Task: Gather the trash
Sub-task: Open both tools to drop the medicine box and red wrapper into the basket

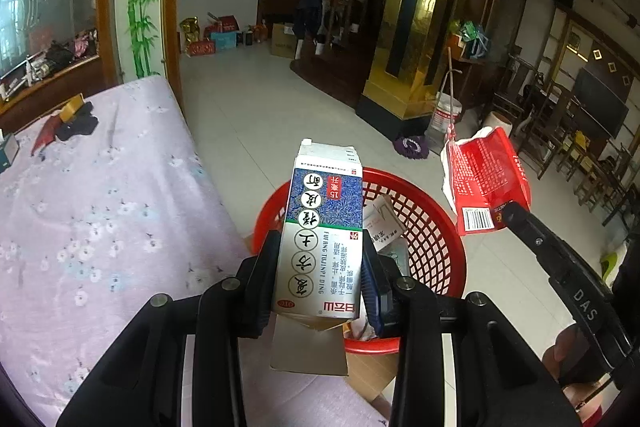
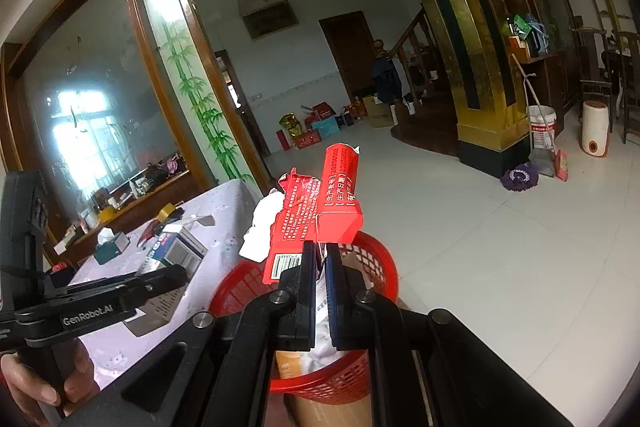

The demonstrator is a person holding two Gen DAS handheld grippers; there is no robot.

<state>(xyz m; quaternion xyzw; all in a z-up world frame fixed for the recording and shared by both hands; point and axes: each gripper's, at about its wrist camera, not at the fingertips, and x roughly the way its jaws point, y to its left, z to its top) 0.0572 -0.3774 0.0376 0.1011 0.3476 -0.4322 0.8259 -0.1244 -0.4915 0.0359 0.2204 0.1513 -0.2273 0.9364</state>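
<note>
My left gripper is shut on a white and blue medicine box and holds it over the near rim of a red mesh basket. The basket holds several paper scraps and cartons. My right gripper is shut on a torn red carton with white paper inside, held above the same basket. In the left wrist view the red carton hangs over the basket's right side, with the right gripper's finger below it. The left gripper's box also shows in the right wrist view.
A table with a pink flowered cloth lies left of the basket. On it are a teal tissue box, tape rolls and small items. The white tiled floor stretches beyond, with a gold pillar, a white bucket and a purple mop head.
</note>
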